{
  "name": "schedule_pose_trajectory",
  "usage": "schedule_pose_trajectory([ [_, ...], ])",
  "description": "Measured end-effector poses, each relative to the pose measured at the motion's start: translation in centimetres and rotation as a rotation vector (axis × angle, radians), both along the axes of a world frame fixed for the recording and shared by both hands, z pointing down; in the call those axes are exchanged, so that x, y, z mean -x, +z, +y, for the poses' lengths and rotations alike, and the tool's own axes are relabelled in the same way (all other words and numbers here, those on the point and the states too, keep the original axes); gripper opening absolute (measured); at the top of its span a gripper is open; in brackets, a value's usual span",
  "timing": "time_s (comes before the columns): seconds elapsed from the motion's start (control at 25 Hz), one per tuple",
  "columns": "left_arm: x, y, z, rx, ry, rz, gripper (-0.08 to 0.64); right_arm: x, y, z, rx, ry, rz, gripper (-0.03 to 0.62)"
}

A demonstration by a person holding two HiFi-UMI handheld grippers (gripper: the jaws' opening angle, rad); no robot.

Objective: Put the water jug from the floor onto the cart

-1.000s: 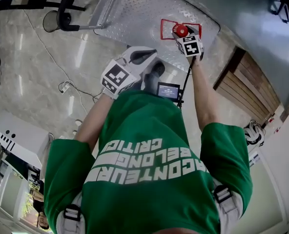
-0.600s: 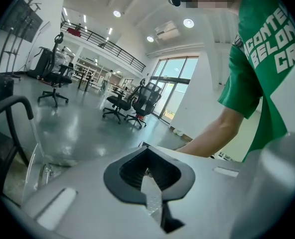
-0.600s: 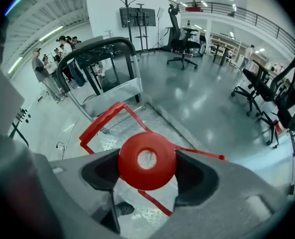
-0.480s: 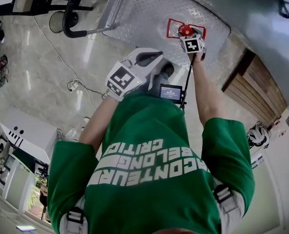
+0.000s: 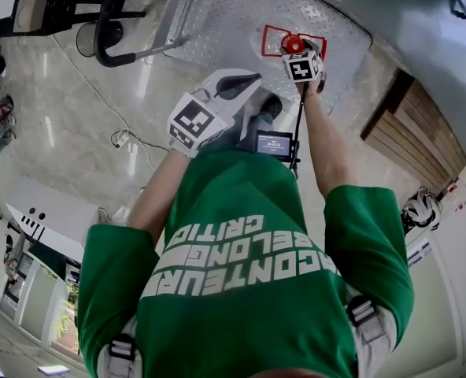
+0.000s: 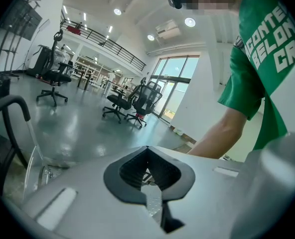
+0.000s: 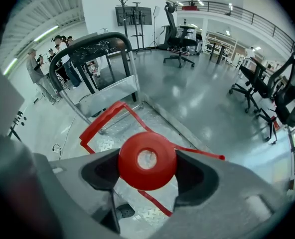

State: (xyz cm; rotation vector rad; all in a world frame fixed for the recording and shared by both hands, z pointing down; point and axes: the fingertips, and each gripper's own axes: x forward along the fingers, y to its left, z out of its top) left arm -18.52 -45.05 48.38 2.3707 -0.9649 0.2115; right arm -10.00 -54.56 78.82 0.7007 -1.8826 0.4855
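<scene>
The water jug shows mainly as its round red cap (image 7: 160, 176), (image 5: 293, 44); its clear body is hidden below my jaws. My right gripper (image 7: 147, 159), (image 5: 295, 50) points steeply down and is shut on that cap, one jaw on each side. It hangs over a red-outlined square (image 7: 107, 113), (image 5: 274, 31) on the cart's metal diamond-plate deck (image 5: 233, 10). My left gripper (image 5: 245, 105), (image 6: 148, 183) is held near the chest, jaws together with nothing between them.
The cart's black handle (image 5: 107, 22), (image 7: 95, 41) rises at the deck's far left end. A cable with a plug (image 5: 123, 138) lies on the glossy floor. Wooden panels (image 5: 410, 128) sit at right, and office chairs (image 7: 180, 34) and onlookers (image 7: 38, 76) stand farther off.
My right gripper has sunk with the jug's cap toward the red square on the cart deck. The left gripper has shifted slightly and stays shut.
</scene>
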Motion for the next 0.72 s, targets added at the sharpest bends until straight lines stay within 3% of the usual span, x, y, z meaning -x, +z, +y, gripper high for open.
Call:
schedule_pose_trajectory([
  [0.44, -1.7, -1.6, 0.0, -0.047, 0.014, -0.020, 0.015, -0.2, -1.3, 0.8, 0.018, -0.013, -0.030, 0.302],
  [0.72, -3.3, -3.9, 0.6, -0.110, 0.007, -0.031, 0.015, -3.0, -12.0, -0.7, -0.166, 0.026, -0.162, 0.302],
])
